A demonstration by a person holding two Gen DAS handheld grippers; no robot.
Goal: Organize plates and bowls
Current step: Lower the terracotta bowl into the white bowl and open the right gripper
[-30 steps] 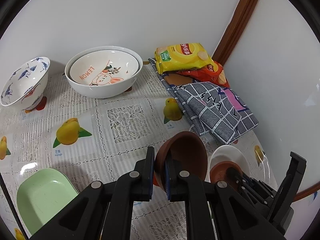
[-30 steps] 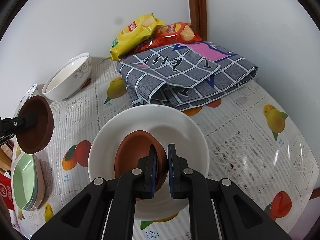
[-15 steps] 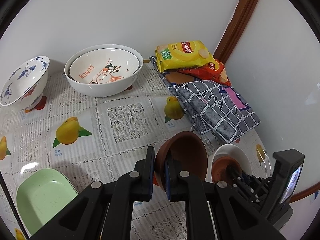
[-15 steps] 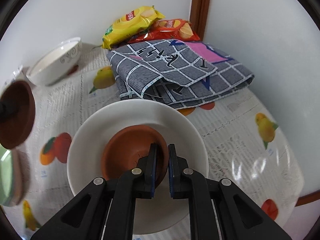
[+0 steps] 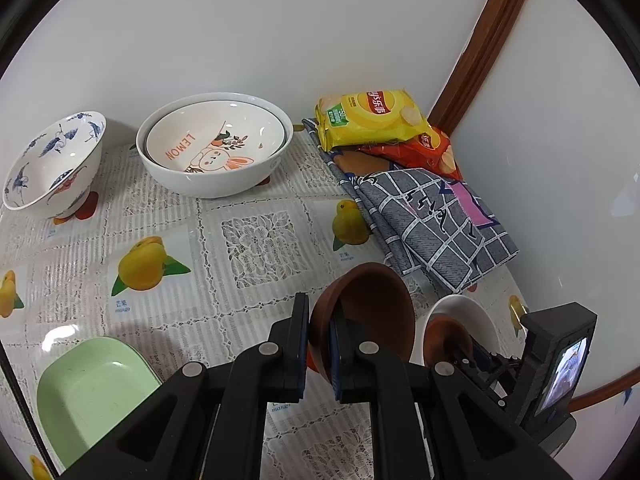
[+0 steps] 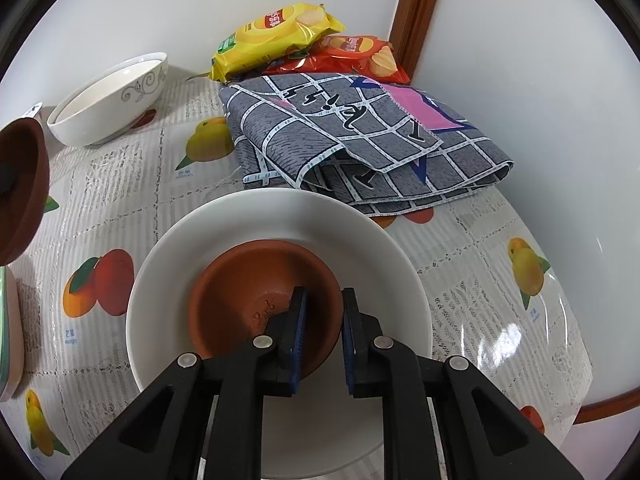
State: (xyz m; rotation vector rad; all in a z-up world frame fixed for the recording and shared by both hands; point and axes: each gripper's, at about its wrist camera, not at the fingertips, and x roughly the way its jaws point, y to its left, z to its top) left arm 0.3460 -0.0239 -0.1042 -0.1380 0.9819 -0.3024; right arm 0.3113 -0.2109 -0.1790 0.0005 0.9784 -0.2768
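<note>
Two brown bowls are in view. Both are small, round, matte terracotta-coloured, with thin rims.

Brown bowl one [image 5: 372,312] is held by the left gripper [image 5: 319,344]. The jaws are closed on its rim, one pad inside and one outside. The bowl is raised above the bench [image 5: 256,248] and tipped on edge, so its opening faces right, toward the white plate. It also appears at the left edge of the right wrist view.

Brown bowl two [image 6: 256,292] sits upright inside the white plate [image 6: 280,216], opening upward, toward the near side of the plate. The right gripper [image 6: 323,336] straddles its near wall. The jaws stand apart with a visible gap: the left pad is inside the bowl, the right pad is outside it and clear of the wall.

Count of other dishes:
- One white plate, resting flat on the bench just in front of the folded grey checked cloth [image 6: 360,136].
- One large white bowl [image 5: 216,168] by the back wall, with one "LEMON" rabbit dish [image 5: 208,140] nested inside.
- One blue-patterned footed bowl [image 5: 52,164] at far left.
- Green trays [image 5: 92,392] at the near left; the right wrist view shows a stack, count not discernible.

Two snack bags, one yellow [image 5: 372,116] and one red [image 5: 424,148], lie in the corner behind the cloth.
</note>
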